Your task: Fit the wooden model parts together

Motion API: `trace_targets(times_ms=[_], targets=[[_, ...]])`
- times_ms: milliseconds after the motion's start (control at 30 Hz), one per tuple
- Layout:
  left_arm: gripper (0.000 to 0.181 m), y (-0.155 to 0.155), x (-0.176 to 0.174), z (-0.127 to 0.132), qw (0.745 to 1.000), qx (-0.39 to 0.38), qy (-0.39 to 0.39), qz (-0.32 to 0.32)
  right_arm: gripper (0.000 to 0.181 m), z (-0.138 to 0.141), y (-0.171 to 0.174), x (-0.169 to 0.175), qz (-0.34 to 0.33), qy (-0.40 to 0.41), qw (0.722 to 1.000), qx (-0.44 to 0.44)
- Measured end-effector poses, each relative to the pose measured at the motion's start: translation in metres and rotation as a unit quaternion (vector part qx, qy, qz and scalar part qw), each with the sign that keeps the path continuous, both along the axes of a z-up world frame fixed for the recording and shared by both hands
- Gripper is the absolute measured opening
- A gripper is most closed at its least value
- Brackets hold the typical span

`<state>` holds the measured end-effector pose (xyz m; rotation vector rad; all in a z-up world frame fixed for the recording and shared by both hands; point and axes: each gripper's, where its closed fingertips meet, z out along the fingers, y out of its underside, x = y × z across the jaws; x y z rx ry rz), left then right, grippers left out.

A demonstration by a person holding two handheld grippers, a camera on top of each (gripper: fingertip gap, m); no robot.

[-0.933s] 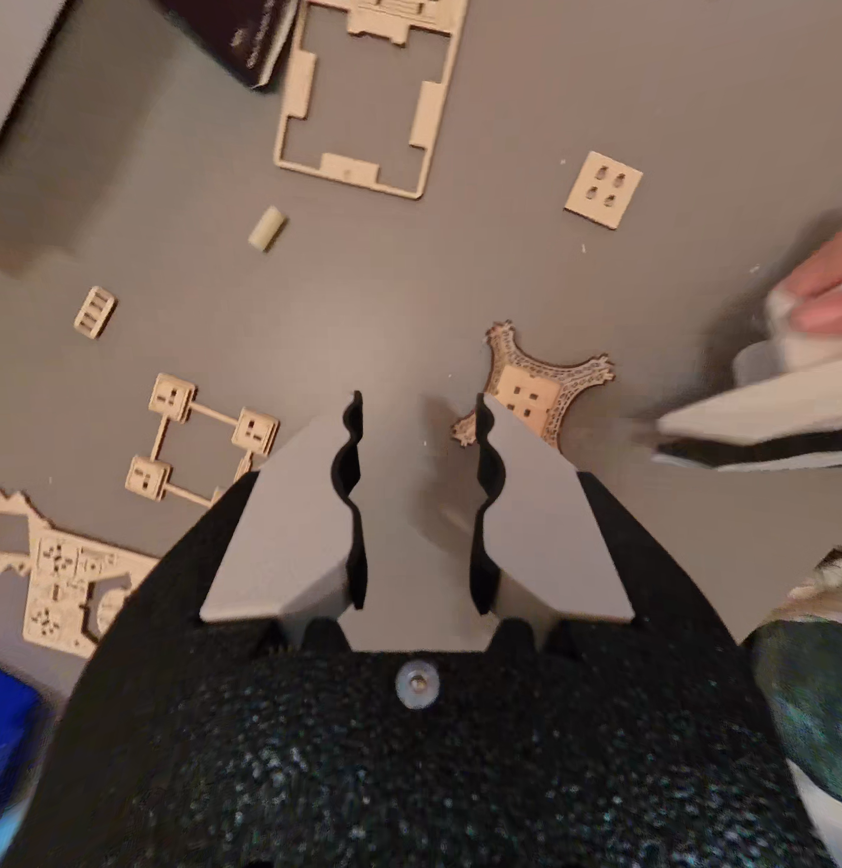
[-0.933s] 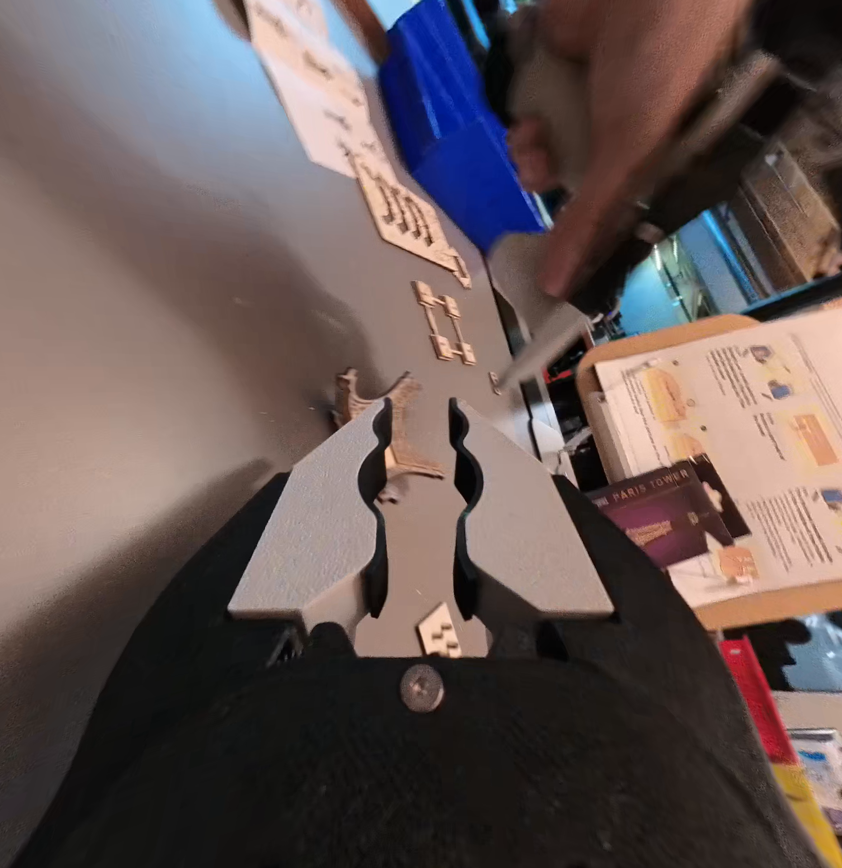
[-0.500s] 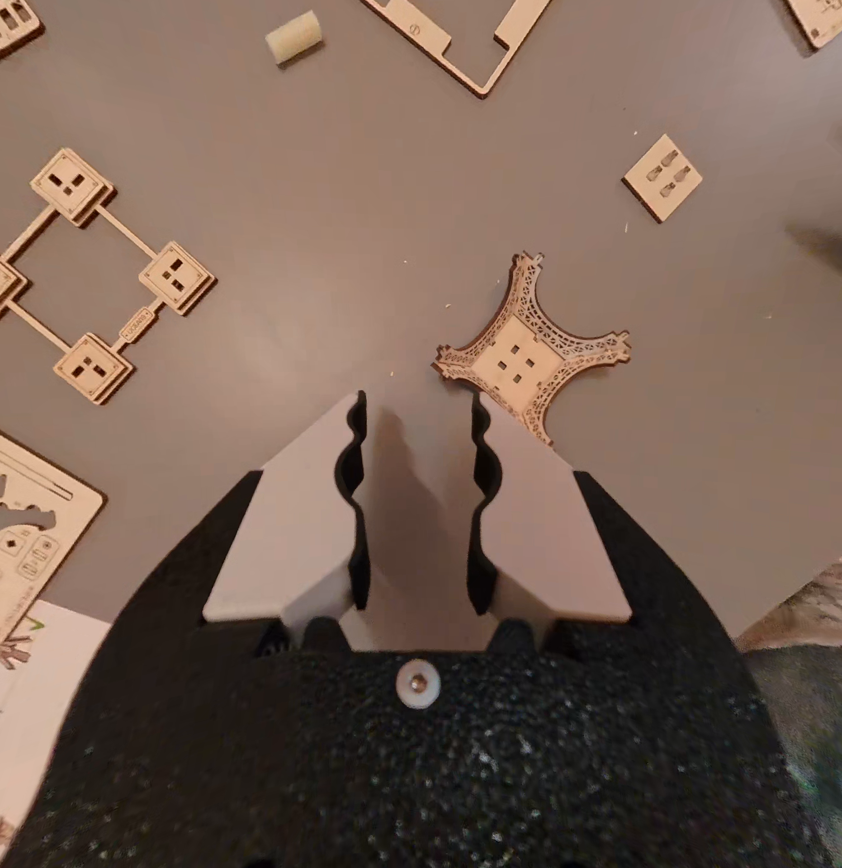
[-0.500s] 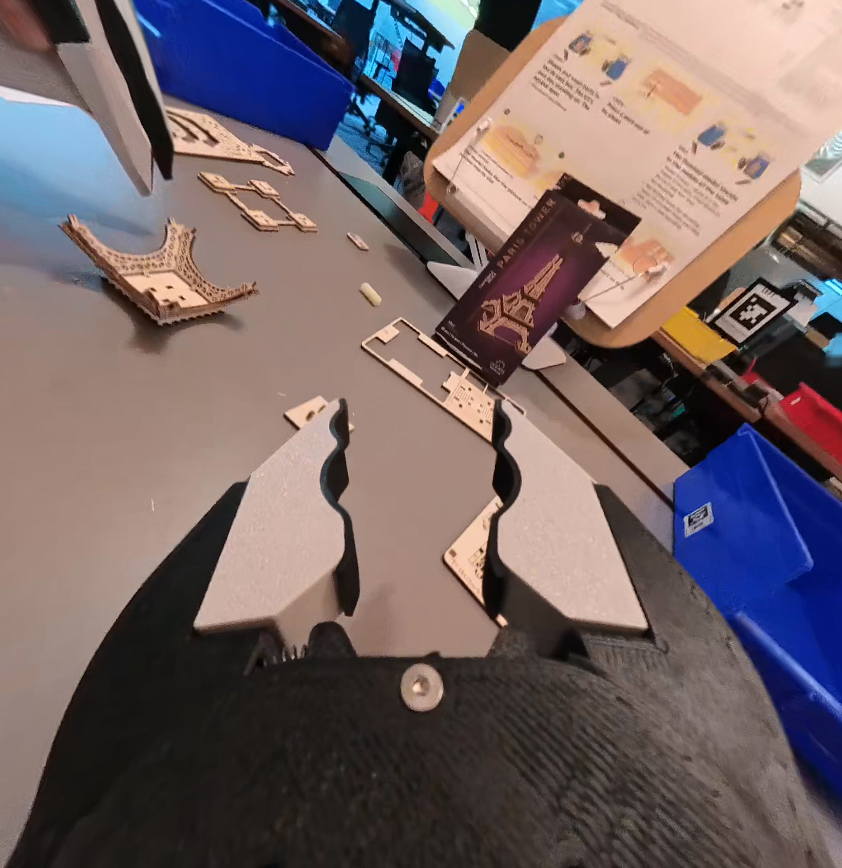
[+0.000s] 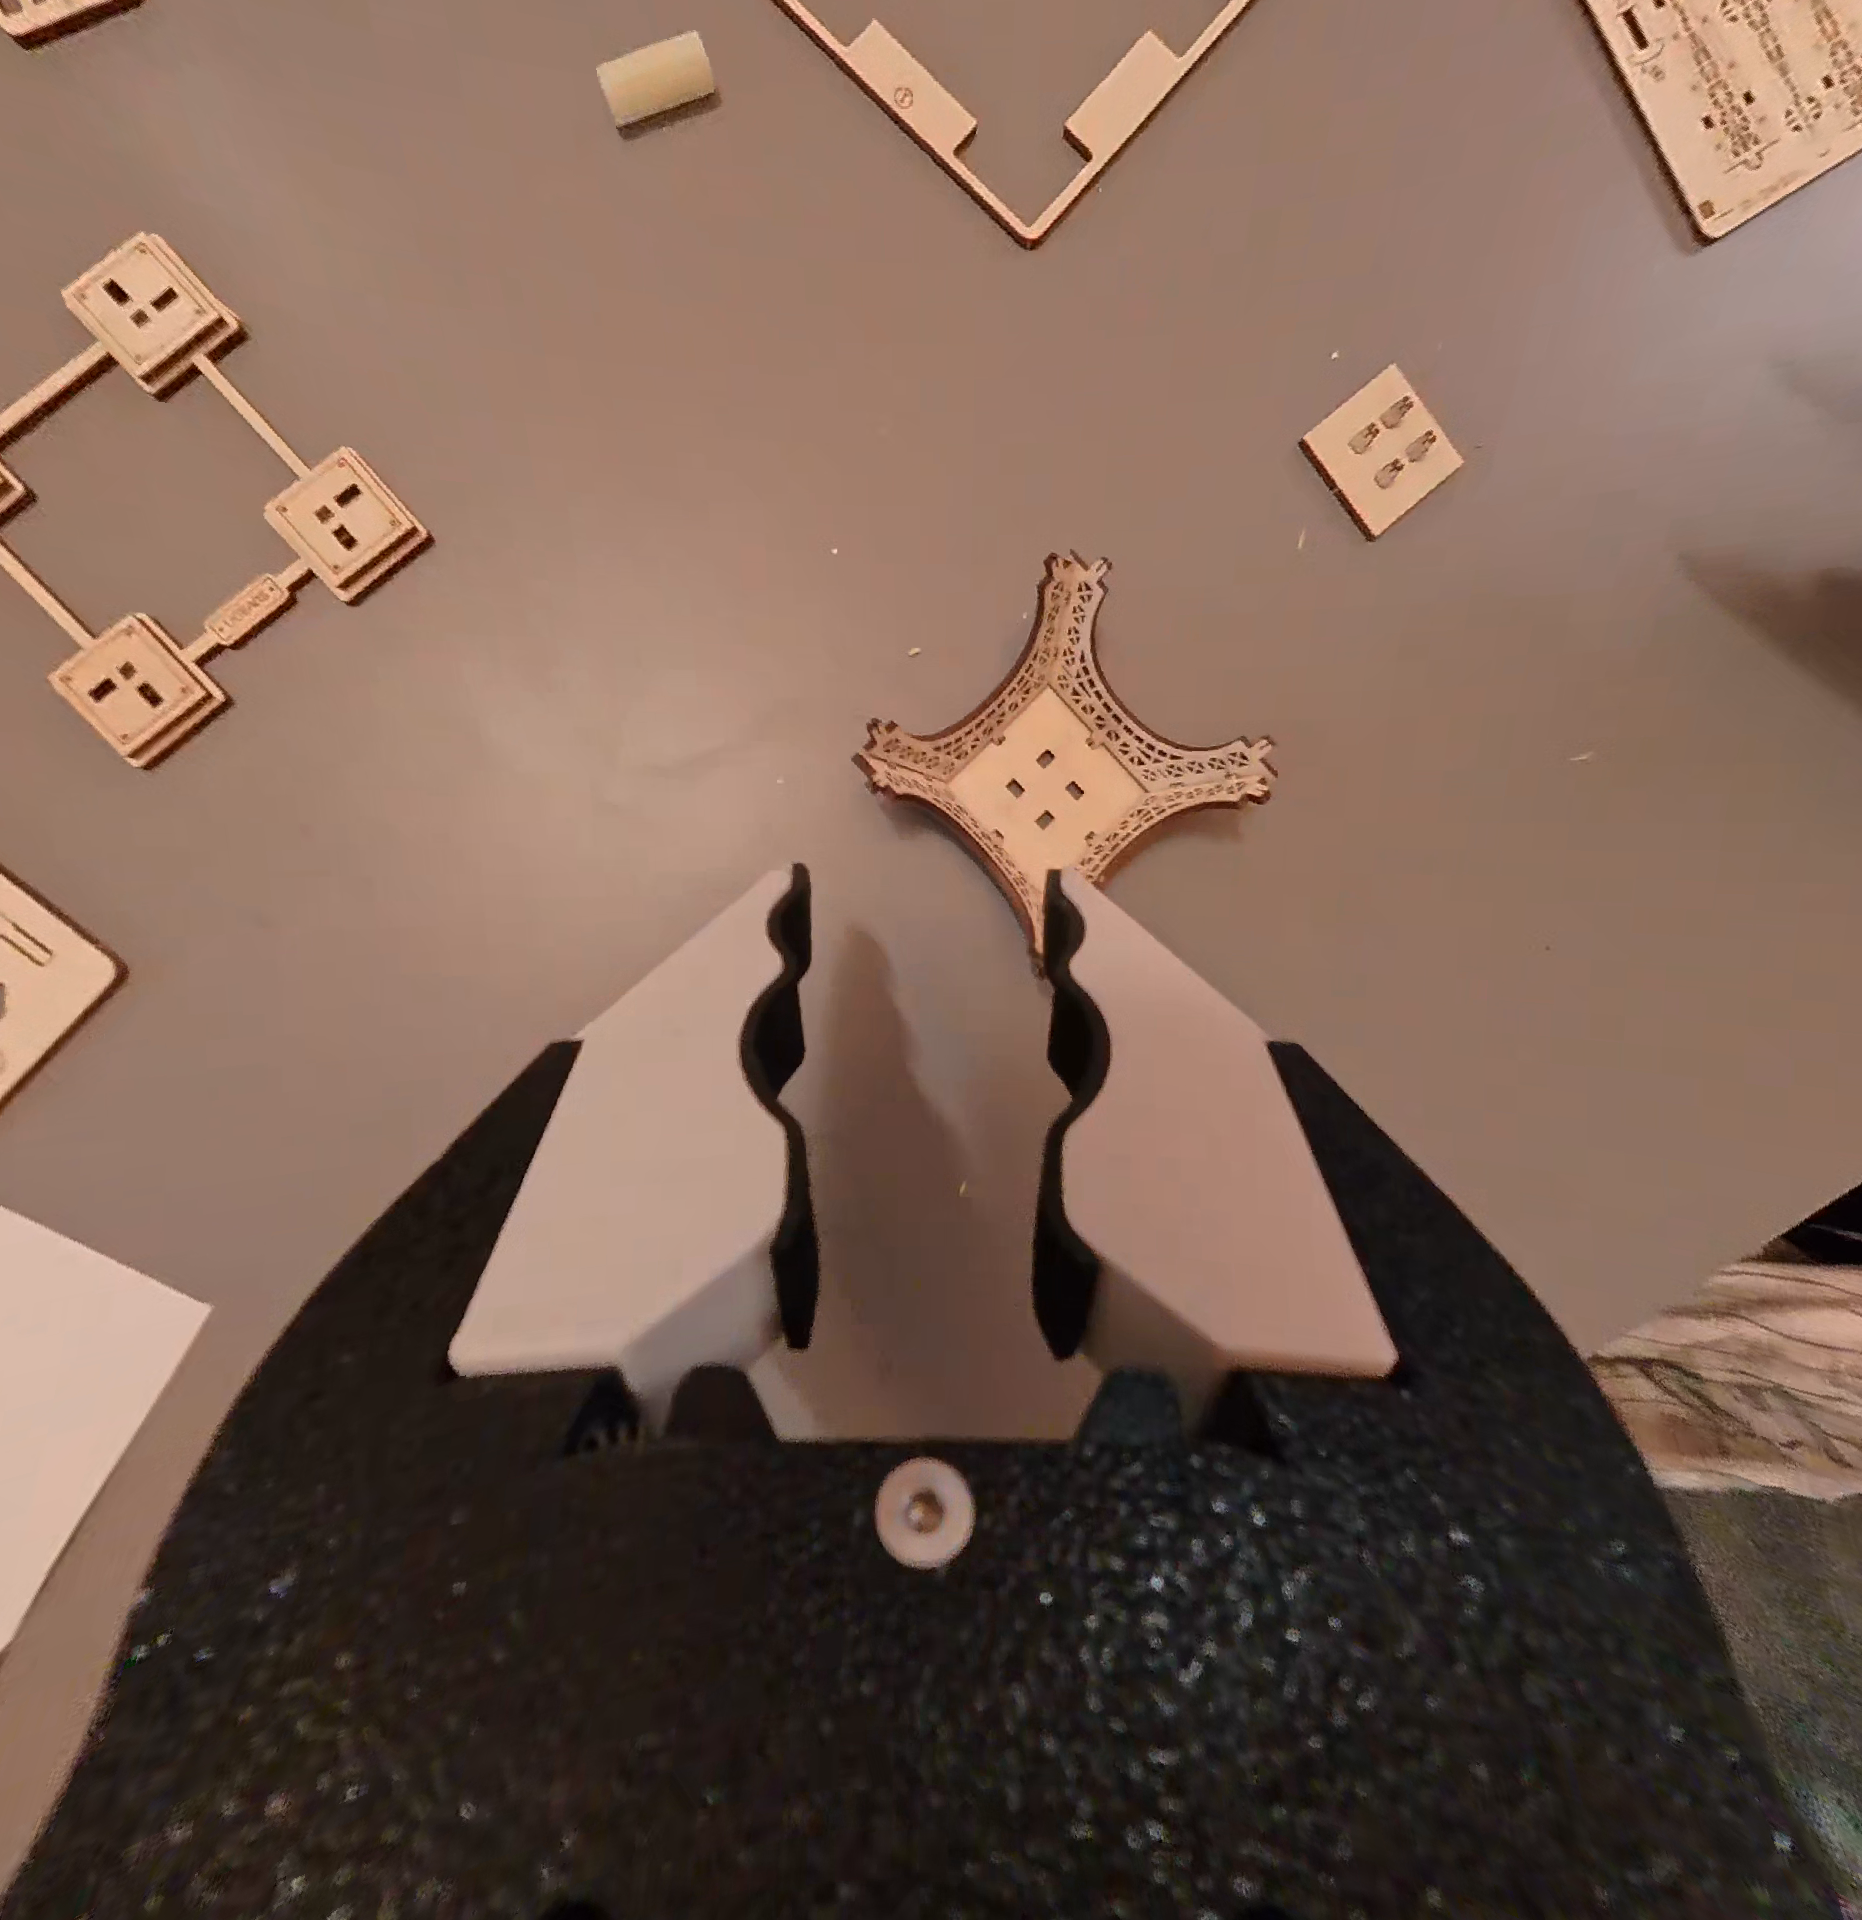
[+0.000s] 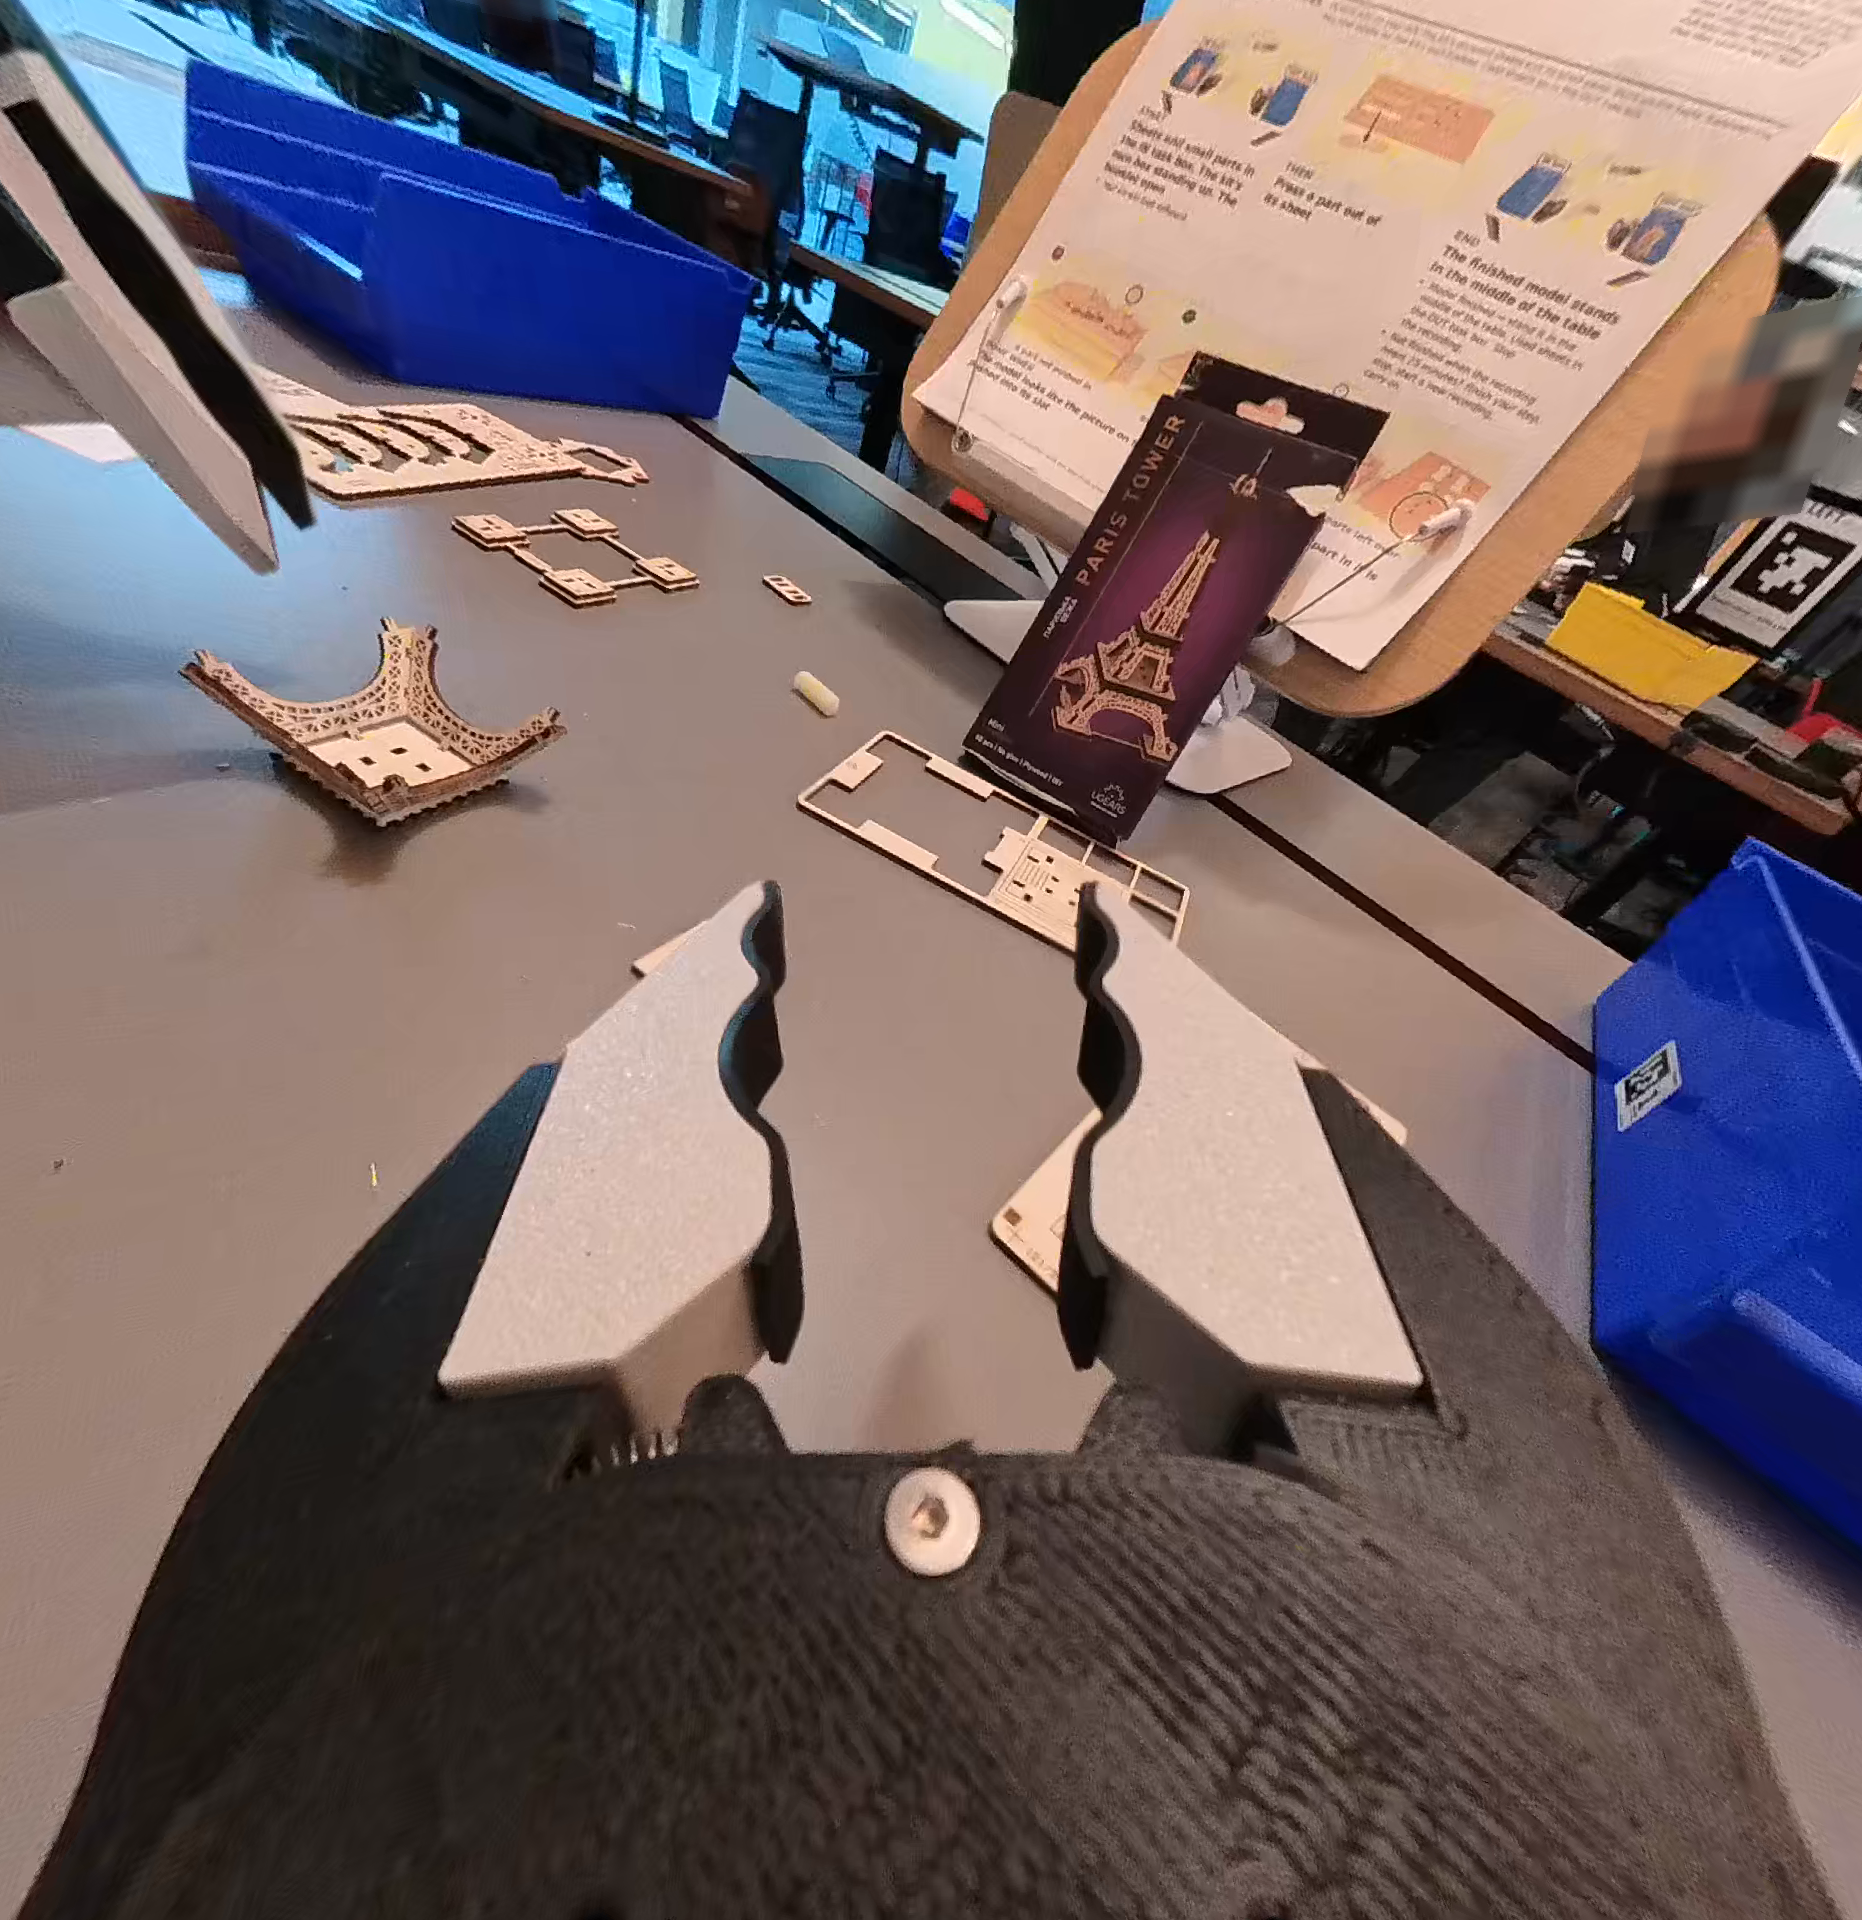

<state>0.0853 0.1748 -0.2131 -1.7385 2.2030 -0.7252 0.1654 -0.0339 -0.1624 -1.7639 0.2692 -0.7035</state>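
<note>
The step in hand looks like choosing the next piece — nothing is gripped. The left gripper (image 5: 922, 883) hangs over the grey table (image 5: 594, 644), jaws moderately apart and empty, its right fingertip just over a corner of the four-legged lattice base (image 5: 1052, 774). The right gripper (image 6: 927, 899) hovers low, well right of that base, jaws wider and empty, beside the small slotted square (image 5: 1381, 449). Next, I judge, one gripper must steady the base while the other lifts a mating part — thin, fragile wood.

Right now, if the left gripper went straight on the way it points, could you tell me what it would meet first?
Probably the bare grey table: the left gripper points down at it, open and empty. The lattice tower base lies just right of that line, though depth is unclear.
</note>
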Motion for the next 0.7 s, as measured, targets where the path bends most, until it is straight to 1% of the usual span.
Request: trace_targets(times_ms=[167, 267, 367, 467, 533, 633, 700], targets=[[0.041, -0.009, -0.004, -0.003, 0.999, -0.027, 0.013, 0.012, 0.049, 0.002, -0.014, 0.002, -0.014, 0.017, 1.0, -0.007], [0.041, -0.006, -0.003, -0.001, 0.999, -0.016, 0.014, 0.033, 0.048, 0.005, -0.024, 0.003, -0.024, 0.021, 0.999, -0.011], [0.041, -0.01, -0.009, -0.003, 0.999, -0.016, 0.026, 0.032, 0.047, 0.01, -0.032, 0.004, -0.033, 0.025, 0.999, 0.002], [0.041, -0.011, -0.009, -0.013, 0.998, -0.019, 0.045, 0.035, 0.045, 0.009, -0.03, 0.005, -0.03, 0.03, 0.999, 0.017], [0.04, -0.013, -0.004, -0.021, 0.997, -0.032, 0.053, 0.035, 0.045, 0.003, -0.023, 0.005, -0.02, 0.043, 0.999, 0.018], [0.033, -0.016, 0.003, -0.026, 0.996, -0.05, 0.066, 0.038, 0.045, -0.009, -0.014, 0.004, -0.009, 0.048, 0.999, -0.008], [0.033, -0.015, 0.003, -0.032, 0.995, -0.034, 0.085, 0.03, 0.045, -0.016, -0.009, 0.004, -0.007, 0.05, 0.998, -0.028]])
